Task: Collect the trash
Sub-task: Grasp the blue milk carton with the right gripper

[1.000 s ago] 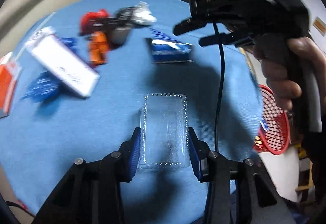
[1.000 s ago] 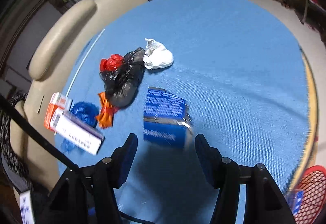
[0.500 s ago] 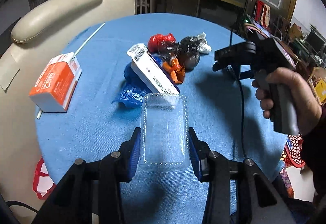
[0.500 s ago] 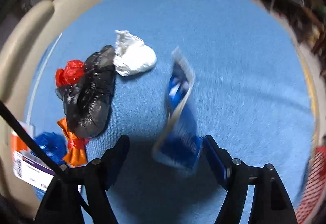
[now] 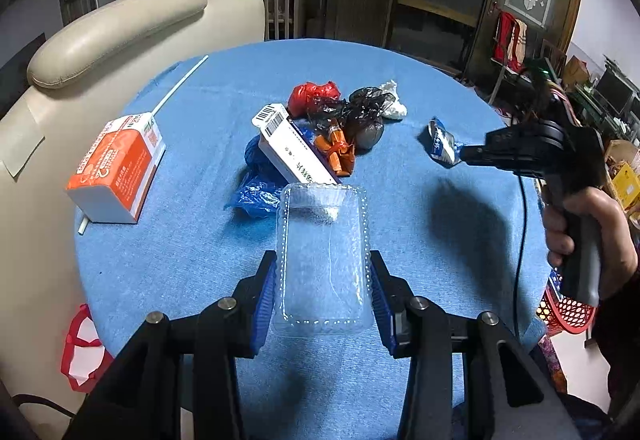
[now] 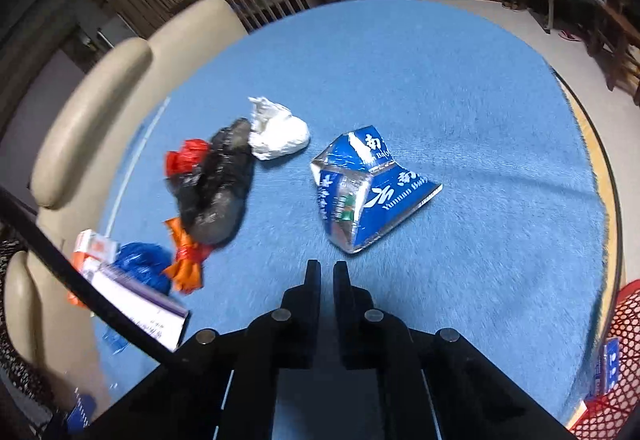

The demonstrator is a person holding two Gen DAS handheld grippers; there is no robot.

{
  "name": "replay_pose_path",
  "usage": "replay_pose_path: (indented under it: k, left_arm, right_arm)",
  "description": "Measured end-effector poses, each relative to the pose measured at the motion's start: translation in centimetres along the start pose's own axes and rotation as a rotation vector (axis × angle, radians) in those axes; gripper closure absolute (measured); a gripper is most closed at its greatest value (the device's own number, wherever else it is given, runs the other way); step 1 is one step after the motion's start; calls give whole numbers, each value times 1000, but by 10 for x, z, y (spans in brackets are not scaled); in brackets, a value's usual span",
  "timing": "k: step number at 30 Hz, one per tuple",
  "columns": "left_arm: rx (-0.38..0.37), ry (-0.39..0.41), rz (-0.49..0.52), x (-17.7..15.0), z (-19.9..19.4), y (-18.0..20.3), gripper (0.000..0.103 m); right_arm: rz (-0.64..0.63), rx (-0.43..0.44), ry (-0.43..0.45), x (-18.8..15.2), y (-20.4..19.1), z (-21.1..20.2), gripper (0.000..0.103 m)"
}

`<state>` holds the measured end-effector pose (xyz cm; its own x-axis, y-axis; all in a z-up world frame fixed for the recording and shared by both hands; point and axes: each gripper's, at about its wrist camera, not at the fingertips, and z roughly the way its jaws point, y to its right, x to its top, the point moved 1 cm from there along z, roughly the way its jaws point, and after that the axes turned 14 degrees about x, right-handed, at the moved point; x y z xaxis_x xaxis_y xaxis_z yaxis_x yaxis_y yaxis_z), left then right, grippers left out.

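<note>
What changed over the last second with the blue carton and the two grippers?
The right gripper went from open around the blue carton to shut with nothing between its fingers. The carton, a box a second ago, now lies crumpled on the blue table just beyond the fingertips. The left gripper stayed clamped on the clear tray; the trash pile looks untouched.

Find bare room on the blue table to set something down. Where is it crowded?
Free: far half beyond the white bag, and right of the blue carton toward the table edge. Crowded: left, around the black bag.
</note>
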<state>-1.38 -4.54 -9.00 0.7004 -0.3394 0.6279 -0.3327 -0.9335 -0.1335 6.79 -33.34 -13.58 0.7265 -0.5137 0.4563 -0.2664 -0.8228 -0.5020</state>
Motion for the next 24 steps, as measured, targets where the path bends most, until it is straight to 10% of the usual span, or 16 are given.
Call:
replay_pose_path:
  k: [7, 11, 24]
  left_arm:
    - [-1, 20, 10, -3, -10, 10, 57]
    - [-11, 19, 19, -2, -9, 14, 57]
    - [-28, -11, 21, 6, 3, 11, 57]
  right_arm:
    - [45, 60, 32, 15, 17, -22, 80]
    - [-10, 26, 25, 33, 16, -8, 19]
    - [-145, -98, -54, 78, 25, 60, 19]
